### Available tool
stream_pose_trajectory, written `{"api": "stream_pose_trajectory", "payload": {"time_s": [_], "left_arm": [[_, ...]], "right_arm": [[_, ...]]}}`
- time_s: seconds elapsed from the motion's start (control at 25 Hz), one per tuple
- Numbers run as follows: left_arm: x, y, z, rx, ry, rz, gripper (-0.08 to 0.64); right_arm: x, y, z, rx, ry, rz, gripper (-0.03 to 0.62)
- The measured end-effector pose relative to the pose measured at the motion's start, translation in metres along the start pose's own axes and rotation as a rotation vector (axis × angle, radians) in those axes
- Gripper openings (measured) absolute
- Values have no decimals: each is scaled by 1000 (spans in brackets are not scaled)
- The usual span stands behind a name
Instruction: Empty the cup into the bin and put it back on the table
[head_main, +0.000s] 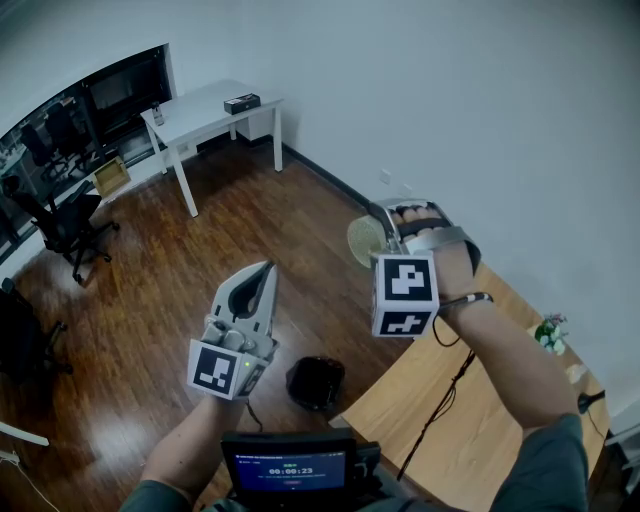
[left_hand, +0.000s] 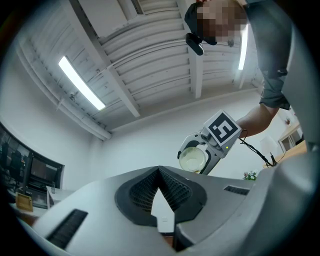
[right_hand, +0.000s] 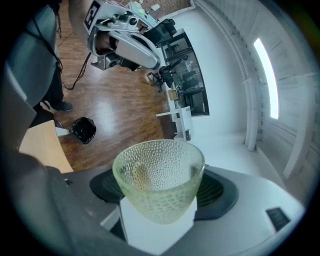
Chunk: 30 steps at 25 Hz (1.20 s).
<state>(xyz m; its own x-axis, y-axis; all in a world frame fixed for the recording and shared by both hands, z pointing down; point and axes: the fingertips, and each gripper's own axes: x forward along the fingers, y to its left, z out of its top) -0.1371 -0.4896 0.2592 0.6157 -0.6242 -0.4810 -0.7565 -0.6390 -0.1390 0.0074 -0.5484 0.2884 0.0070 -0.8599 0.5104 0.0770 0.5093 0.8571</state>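
The small screen (head_main: 290, 470) at your chest sits closest under the head camera. It shows a timer that seems to read 00:00:23, and a line of print above it is too small to read. No other writing can be read; the cubes on both tools carry only black-and-white square markers.

Your left gripper (head_main: 265, 272) points up and away from you. Its own view shows the ribbed pads pressed together at the tips with nothing between them.

The black bin (head_main: 316, 383) stands on the wood floor just beside the corner of the table (head_main: 500, 440).

Your right gripper (head_main: 382, 230) has its jaws spread wide, one pad pressed to each side of the cup (head_main: 364, 240). You hold the cup in the air, tipped on its side, past the table's edge and off to one side of the bin rather than over it.

Only the right gripper view shows that the cup (right_hand: 159, 185) is clear, pale green and dimpled all over. I cannot tell whether anything is in it. That view also shows the bin (right_hand: 83, 129) far below.

Only the left gripper view looks upward, to the ribbed ceiling and its strip light (left_hand: 80, 82), with the cup's mouth (left_hand: 193, 160) facing that camera.

Only the head view shows the white desk (head_main: 205, 112) by the far wall.
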Motion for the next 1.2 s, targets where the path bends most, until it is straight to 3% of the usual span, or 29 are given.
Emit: {"api": "stream_pose_trajectory", "payload": {"time_s": [1.2], "left_arm": [[-5, 4, 3, -7, 7, -2, 0]], "right_arm": [[-2, -2, 10, -114, 12, -7, 397]]}}
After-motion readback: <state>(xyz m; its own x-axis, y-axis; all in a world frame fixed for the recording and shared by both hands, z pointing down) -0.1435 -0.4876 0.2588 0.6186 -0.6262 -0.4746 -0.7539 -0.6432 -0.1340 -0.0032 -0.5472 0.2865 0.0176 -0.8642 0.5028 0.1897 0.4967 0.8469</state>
